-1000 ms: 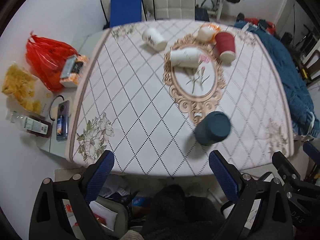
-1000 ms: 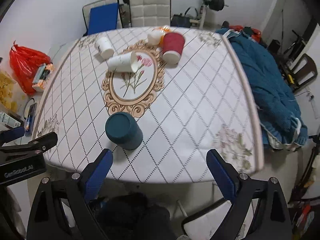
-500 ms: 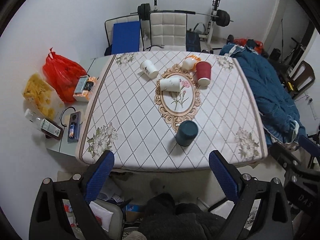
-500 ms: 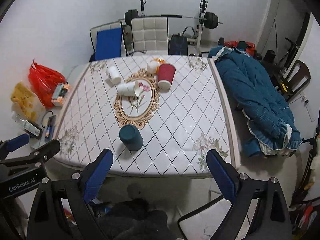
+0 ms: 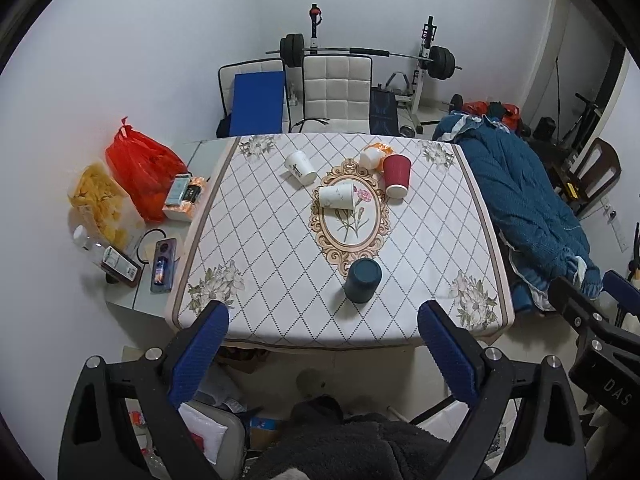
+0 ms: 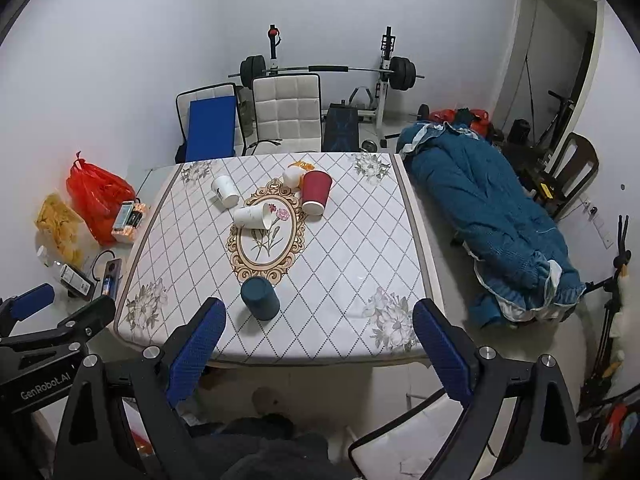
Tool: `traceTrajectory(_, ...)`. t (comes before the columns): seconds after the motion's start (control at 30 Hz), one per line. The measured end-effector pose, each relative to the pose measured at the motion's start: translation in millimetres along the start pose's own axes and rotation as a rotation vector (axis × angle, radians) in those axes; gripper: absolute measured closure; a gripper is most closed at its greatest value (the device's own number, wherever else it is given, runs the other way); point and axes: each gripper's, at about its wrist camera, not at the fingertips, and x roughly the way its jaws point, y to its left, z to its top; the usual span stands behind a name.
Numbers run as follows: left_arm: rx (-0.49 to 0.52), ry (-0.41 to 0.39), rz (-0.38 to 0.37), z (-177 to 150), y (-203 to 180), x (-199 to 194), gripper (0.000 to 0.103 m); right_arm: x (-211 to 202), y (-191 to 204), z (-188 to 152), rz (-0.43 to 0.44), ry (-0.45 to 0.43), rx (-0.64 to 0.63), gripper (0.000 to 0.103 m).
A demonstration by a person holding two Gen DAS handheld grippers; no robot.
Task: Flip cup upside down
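A dark teal cup (image 5: 362, 286) stands upside down near the table's front edge; it also shows in the right wrist view (image 6: 259, 298). A red cup (image 5: 396, 176) stands upside down at the back. Two white cups (image 5: 337, 196) (image 5: 300, 166) lie on their sides. My left gripper (image 5: 323, 354) is open and empty, held well back from the table and above the floor. My right gripper (image 6: 319, 352) is open and empty, also back from the front edge.
The table (image 5: 280, 240) has a diamond-pattern cloth. A small orange-and-white cup (image 5: 372, 156) lies at the back. A side table with a red bag (image 5: 140, 172) is at the left. A blue blanket (image 5: 528, 208) lies at the right. Chairs and a barbell rack stand behind.
Both grippers have pulled back and up from the table, so the whole table and room now show. The cups have not moved.
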Motion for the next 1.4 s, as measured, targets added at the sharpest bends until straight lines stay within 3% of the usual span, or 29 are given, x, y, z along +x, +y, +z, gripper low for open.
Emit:
traceTrajectory(0.53, 0.006, 0.048, 0.002, -3.7, 0.1, 1.2, 0.006, -5.6, -3.3, 4.2, 0.004, 0.033, 0.009, 0.006)
traceTrajectory(1.4, 0.007, 0.05, 0.002, -1.8, -0.4, 7.8, 0.006, 18.0, -2.0, 15.3, 0.004, 0.063, 0.014, 0.006)
